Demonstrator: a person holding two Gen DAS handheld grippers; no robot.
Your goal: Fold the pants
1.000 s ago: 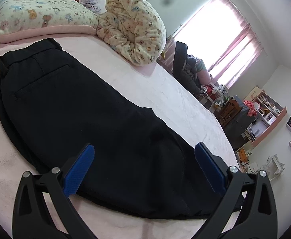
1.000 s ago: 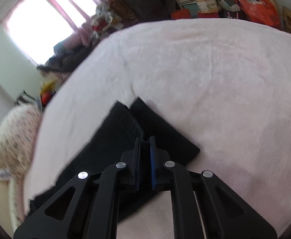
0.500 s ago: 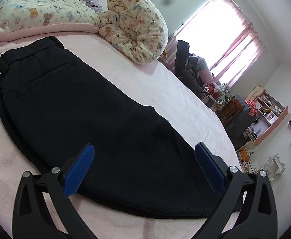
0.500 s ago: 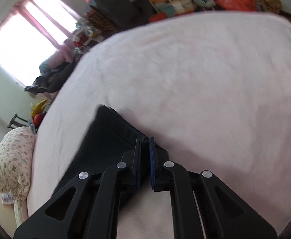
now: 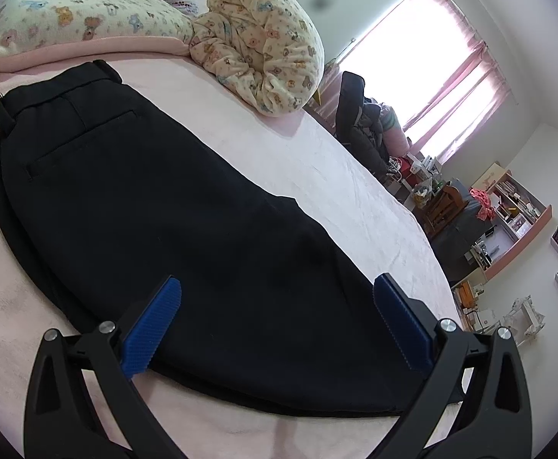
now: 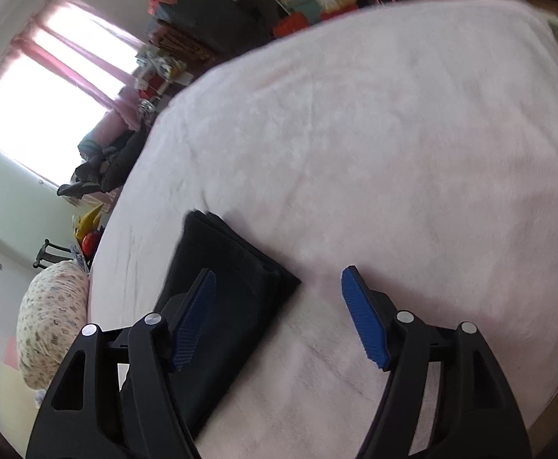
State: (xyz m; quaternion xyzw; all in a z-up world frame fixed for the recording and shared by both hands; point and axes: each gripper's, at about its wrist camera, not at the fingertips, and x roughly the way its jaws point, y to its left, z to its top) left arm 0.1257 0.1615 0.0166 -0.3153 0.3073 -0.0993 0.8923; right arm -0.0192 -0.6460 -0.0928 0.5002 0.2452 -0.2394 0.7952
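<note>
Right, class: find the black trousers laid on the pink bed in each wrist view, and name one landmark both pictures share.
Left wrist view: the black trousers run from the waistband at upper left to the lower right, between the open left gripper fingers.
Right wrist view: only the leg end shows, lower left of centre, by the open right gripper.
Shared landmark: the bright window with pink curtains.

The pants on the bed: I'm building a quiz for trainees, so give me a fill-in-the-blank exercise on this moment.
1. The pants are ____ in colour.
2. They lie flat on a ____ bed cover.
3. The right hand-held gripper has its jaws ____, with the leg end of the pants lying on the bed below it.
4. The left hand-held gripper is likewise ____, gripping nothing.

Missing words: black; pink; open; open
</note>
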